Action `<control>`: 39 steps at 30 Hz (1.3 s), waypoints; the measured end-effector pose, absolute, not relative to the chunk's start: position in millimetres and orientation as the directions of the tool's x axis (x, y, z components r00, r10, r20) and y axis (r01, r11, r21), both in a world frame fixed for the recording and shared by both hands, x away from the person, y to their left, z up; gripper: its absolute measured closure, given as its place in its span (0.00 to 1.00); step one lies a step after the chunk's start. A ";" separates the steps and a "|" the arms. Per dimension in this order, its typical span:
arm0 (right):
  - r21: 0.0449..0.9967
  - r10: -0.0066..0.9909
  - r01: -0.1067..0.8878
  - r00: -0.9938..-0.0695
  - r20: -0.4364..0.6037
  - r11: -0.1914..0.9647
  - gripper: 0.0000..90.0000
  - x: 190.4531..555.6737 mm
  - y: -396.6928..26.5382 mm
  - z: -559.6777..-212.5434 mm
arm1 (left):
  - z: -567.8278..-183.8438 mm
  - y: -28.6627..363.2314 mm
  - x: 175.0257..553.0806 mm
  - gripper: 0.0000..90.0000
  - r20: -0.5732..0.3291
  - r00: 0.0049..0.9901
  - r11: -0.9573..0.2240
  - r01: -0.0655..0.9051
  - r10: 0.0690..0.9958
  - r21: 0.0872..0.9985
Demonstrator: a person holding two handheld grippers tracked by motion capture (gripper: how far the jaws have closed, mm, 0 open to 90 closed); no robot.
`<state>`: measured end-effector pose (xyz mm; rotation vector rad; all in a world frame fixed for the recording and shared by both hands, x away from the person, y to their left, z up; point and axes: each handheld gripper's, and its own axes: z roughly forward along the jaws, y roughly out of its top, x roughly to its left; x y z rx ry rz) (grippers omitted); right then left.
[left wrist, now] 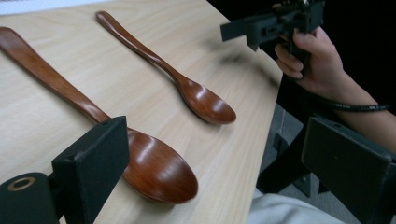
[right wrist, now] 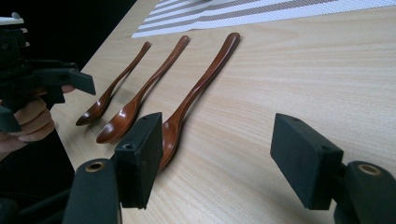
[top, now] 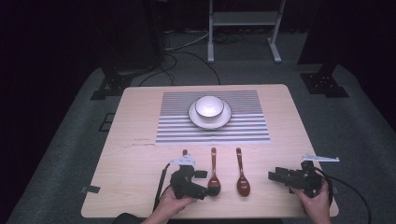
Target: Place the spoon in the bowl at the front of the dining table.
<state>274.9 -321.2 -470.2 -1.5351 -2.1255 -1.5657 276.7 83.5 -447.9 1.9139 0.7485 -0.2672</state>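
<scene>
Wooden spoons lined up near the table's front edge, three in the right gripper view; left gripper [top: 205,184] gaping wide beside the middle spoon's [left wrist: 154,168] bowl, clasping nothing; right gripper [top: 275,176] equally spread, empty, near the right spoon [top: 241,179]; risk of a jaw nudging a glossy bowl, sending that spoon skidding off the edge; third spoon [right wrist: 112,91] close alongside, crowding any pinch; white bowl [top: 208,106] on saucer [top: 224,120] on striped placemat [top: 252,130], well apart.

Spoons [top: 214,172] reddish-brown; bowl [top: 208,106] white; placemat [top: 252,126] grey-white striped; tongs [top: 205,183] black.
</scene>
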 end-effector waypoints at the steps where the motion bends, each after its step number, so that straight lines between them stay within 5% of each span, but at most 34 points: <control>1: 0.668 0.653 0.743 -0.492 0.576 -0.029 0.37 274.9 -321.2 -470.2 | -447.9 83.5 276.7 0.07 -0.493 0.782 -0.288 0.607 0.381 0.741; 27: 0.657 0.655 0.753 -0.482 0.582 -0.029 0.37 276.9 -318.6 -471.8 | -470.6 50.5 260.7 0.07 -0.503 0.806 -0.504 0.589 0.311 0.632; 39: 0.674 0.636 0.739 -0.524 0.567 0.008 0.37 286.2 -311.1 -453.3 | -473.4 50.3 261.1 0.08 -0.529 0.793 -0.500 0.605 0.303 0.620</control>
